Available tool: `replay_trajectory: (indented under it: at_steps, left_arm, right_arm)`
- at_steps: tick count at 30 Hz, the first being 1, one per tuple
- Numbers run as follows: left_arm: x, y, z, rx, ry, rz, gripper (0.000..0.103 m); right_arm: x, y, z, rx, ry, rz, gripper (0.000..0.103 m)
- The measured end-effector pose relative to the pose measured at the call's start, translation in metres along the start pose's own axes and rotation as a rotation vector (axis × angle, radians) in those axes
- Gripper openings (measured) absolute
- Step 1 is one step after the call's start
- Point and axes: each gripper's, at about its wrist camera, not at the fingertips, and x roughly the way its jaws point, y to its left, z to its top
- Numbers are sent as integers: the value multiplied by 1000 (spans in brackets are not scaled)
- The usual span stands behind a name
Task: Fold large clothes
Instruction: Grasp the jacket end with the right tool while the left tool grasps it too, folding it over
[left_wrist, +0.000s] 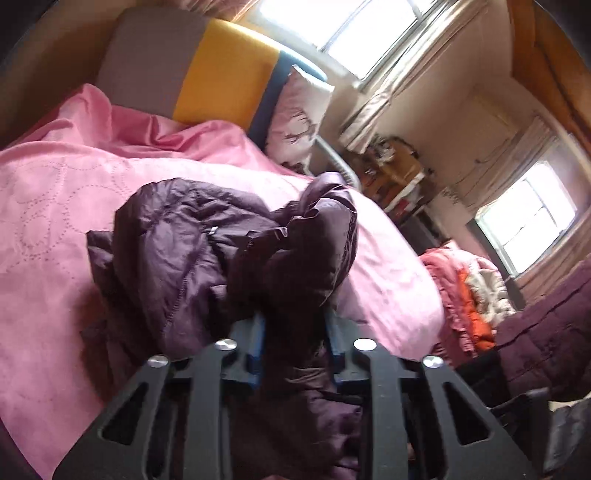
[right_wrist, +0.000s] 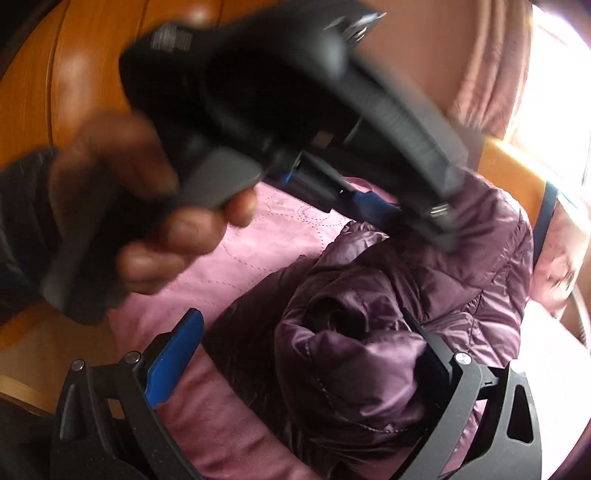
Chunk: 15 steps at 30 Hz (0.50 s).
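A dark purple puffer jacket (left_wrist: 207, 251) lies crumpled on the pink bedspread (left_wrist: 55, 192). My left gripper (left_wrist: 295, 332) is shut on a bunched fold of the jacket, and fabric hangs between its blue pads. In the right wrist view the jacket (right_wrist: 388, 332) fills the lower middle. My right gripper (right_wrist: 303, 339) is open wide, its jaws on either side of a jacket fold, with the blue left pad (right_wrist: 173, 362) clear of the fabric. The left gripper (right_wrist: 373, 210), held by a hand (right_wrist: 147, 206), shows above it, blurred.
A grey, yellow and blue headboard (left_wrist: 207, 77) and a pillow (left_wrist: 295, 118) stand at the far end of the bed. A pile of orange and pink clothes (left_wrist: 465, 295) lies right of the bed. Wooden panelling (right_wrist: 74, 85) is at left.
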Motion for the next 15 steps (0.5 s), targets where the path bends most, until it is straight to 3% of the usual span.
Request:
replay_trajectory:
  at_steps: [5,7,9,11,15]
  left_arm:
    - [1,13,-1,-48,9,5,15]
    - [-4,14,-4,-50,7,3,15]
    - [-5,18,-4,-53,5,0,15]
    - [-7,19,-3,-65,2,-17,15]
    - [-9,21,-3,-80,10,-50,15]
  right_arm:
    - [-45,-64,-8,269,-43,251,101]
    - [-65,-101,-21,401,-90,292,100]
    - [-74,-131,-36,494,-89,258,91]
    - [-70,-149,-48,518,-42,170,65]
    - [-52,-142,-57,470,30,130,64]
